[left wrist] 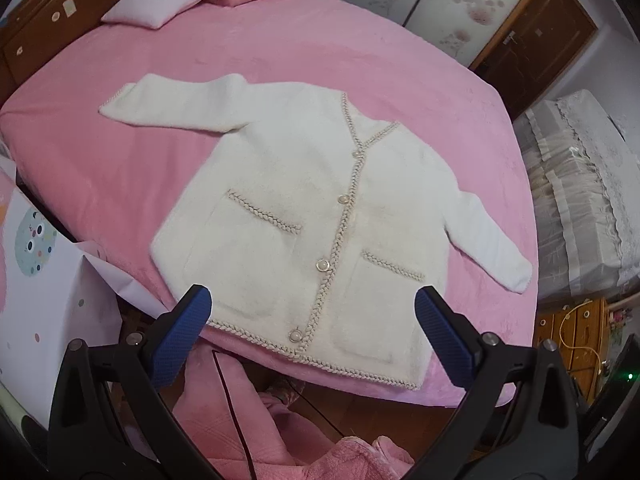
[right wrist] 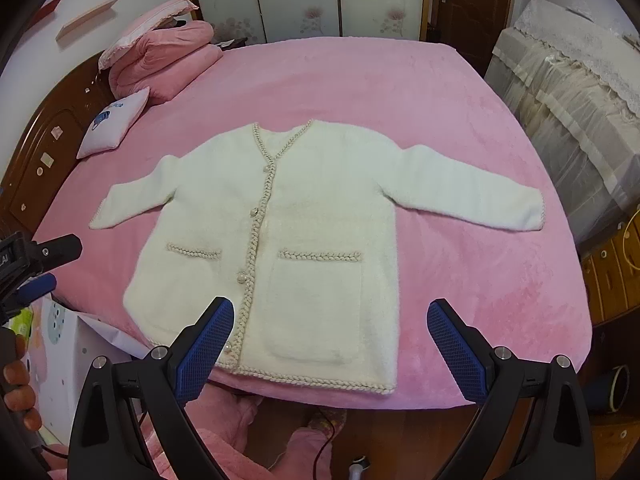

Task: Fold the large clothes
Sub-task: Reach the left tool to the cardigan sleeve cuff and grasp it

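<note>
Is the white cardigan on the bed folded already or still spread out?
Spread out. The cardigan lies flat on the bed, buttoned, both sleeves stretched sideways.

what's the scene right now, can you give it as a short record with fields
garment: white cardigan, front up, buttoned, lying flat
sleeves: both spread out to the sides, nothing folded yet
trim: braided beige edging, two front pockets
surface: pink bed cover
left gripper: open, empty, above the hem's near edge
right gripper: open, empty, above the hem's near edge
near headboard: small pillow and folded pink bedding
fold progress: not started
</note>
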Demonstrator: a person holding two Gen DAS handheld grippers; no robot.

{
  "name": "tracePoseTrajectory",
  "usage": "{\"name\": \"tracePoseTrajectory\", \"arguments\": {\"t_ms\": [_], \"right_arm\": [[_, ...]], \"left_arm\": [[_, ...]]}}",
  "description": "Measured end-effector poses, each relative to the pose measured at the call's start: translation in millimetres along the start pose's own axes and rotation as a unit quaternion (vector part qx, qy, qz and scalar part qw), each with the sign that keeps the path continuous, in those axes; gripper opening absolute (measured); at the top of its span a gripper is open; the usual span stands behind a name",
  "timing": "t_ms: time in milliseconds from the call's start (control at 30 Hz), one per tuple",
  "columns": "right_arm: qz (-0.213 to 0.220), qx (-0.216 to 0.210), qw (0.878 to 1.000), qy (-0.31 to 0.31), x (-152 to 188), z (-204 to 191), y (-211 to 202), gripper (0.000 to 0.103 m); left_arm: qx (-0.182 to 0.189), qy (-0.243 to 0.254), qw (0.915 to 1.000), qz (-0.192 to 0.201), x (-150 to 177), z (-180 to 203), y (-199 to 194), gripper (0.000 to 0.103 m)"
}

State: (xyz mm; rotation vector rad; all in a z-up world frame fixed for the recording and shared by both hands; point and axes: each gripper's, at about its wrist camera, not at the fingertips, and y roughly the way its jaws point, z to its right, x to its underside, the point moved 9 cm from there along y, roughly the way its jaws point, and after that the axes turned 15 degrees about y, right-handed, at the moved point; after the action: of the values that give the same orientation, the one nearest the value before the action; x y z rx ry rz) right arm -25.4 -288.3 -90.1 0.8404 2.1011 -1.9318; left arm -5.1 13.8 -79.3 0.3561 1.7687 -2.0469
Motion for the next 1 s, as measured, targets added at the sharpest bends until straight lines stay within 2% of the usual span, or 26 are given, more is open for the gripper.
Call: {"name": "tracePoseTrajectory", "arguments": {"t_ms": [100,200,300,400,533,633,700,767,833,900,1000], "right_arm": [[-0.004,0.001,1.000,0.010,0,-8,10,0.099],[0.003,0.010,1.000,0.022,-8,-21,23,0.099],[-0.006,0.020,0.999,0.035,-11,-46,43,0.099],[-0.042,0.026,0.998,0.036,-9,-88,73,0.099],[-0.077,0.031,0.996,0.026,-3,-160,106,0.099],[-0.106,0.033,0.994,0.015,-2,-217,132,0.099],[-0.121,0.039,0.992,0.016,-2,-256,149,0.099],[-0.131,0.028,0.991,0.015,-3,-297,164,0.099],[-0.138,0.012,0.990,0.014,-4,-327,174,0.099],[-0.146,-0.001,0.989,0.004,-2,-364,188,0.099],[-0.161,0.001,0.987,-0.014,6,-406,206,0.099]], "left_arm": [[-0.002,-0.007,1.0000,-0.005,-14,-20,10,0.101],[-0.004,-0.023,0.9997,-0.007,-32,-56,20,0.101],[0.008,-0.053,0.9985,-0.012,-49,-109,31,0.100],[-0.003,-0.101,0.9944,-0.033,-62,-179,49,0.095],[-0.012,-0.176,0.9831,-0.050,-80,-288,74,0.087],[-0.033,-0.212,0.9751,-0.057,-95,-365,92,0.083],[-0.061,-0.235,0.9687,-0.051,-105,-419,102,0.082],[-0.074,-0.265,0.9606,-0.037,-118,-473,116,0.082],[-0.071,-0.296,0.9522,-0.023,-127,-523,139,0.082],[-0.052,-0.318,0.9468,-0.010,-132,-551,160,0.082],[-0.036,-0.348,0.9367,0.013,-135,-592,196,0.082]]}}
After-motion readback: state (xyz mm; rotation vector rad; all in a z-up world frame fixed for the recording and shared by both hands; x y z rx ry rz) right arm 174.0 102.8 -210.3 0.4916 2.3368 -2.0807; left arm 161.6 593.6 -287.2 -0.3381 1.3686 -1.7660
